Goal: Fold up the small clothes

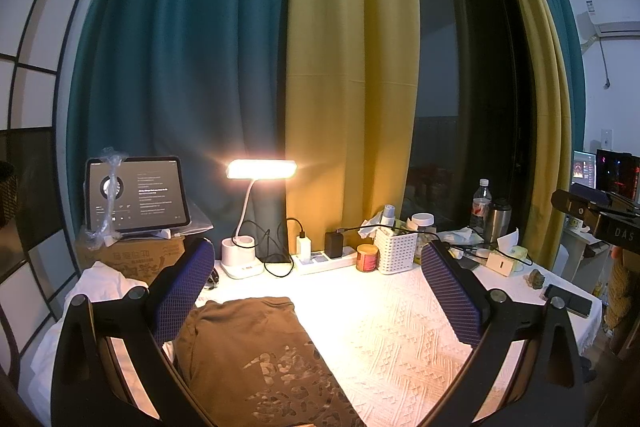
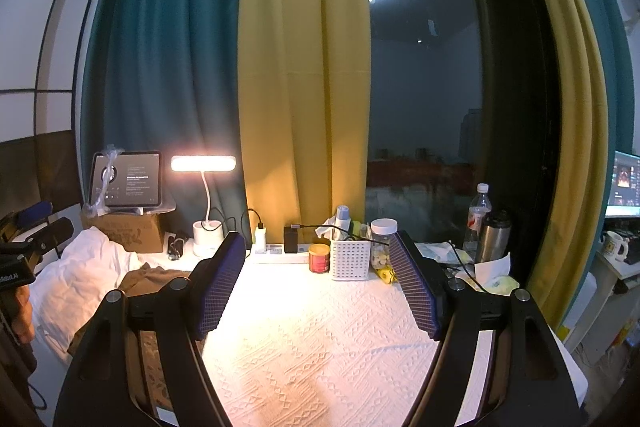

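Note:
A brown printed garment (image 1: 256, 359) lies flat on the white textured tablecloth (image 1: 392, 331), at the lower left of the left wrist view. My left gripper (image 1: 320, 291) hangs above the table, open, its blue-padded fingers (image 1: 182, 291) wide apart with nothing between them. Its left finger is over the garment's left edge. In the right wrist view the brown garment (image 2: 140, 283) shows only partly, behind my left finger. My right gripper (image 2: 316, 287) is open and empty over bare tablecloth (image 2: 320, 347). White clothes (image 2: 76, 283) are piled at the left.
Along the back stand a lit desk lamp (image 1: 260, 171), a tablet (image 1: 136, 195) on a cardboard box, a power strip (image 1: 324, 261), a red tin (image 1: 367, 258), a white basket (image 1: 396, 251), bottles (image 1: 482, 203) and tissues. A phone (image 1: 568, 301) lies at the right edge. Curtains hang behind.

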Available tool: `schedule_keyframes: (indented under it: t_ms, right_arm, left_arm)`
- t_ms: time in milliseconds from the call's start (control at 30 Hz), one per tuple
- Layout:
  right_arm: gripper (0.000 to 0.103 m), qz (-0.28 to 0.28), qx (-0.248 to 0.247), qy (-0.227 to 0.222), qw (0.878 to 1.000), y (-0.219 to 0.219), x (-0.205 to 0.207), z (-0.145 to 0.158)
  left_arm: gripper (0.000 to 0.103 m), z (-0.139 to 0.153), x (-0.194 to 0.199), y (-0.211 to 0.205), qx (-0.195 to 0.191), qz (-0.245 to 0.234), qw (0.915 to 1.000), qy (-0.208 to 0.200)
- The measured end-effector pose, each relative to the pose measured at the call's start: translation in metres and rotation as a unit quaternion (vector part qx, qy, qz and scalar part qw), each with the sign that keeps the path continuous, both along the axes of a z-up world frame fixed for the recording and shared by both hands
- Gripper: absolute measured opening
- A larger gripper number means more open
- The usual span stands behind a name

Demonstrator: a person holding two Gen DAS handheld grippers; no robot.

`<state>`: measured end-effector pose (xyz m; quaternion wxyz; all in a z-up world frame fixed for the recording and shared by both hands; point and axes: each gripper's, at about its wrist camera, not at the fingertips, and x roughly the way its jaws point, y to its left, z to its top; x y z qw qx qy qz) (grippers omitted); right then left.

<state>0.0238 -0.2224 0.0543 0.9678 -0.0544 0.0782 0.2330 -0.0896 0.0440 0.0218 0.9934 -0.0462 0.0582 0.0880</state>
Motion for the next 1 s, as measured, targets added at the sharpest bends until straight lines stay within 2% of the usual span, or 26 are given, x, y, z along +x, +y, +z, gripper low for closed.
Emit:
schedule_keyframes:
  t_ms: [1000]
  right_arm:
    - [0.077, -0.006, -0.015, 0.005, 1.0, -0.0048, -0.0021, -0.0086]
  left_arm:
    - [0.102, 0.002, 0.0013, -0.0011, 0.002, 0.003, 1.0, 0.001]
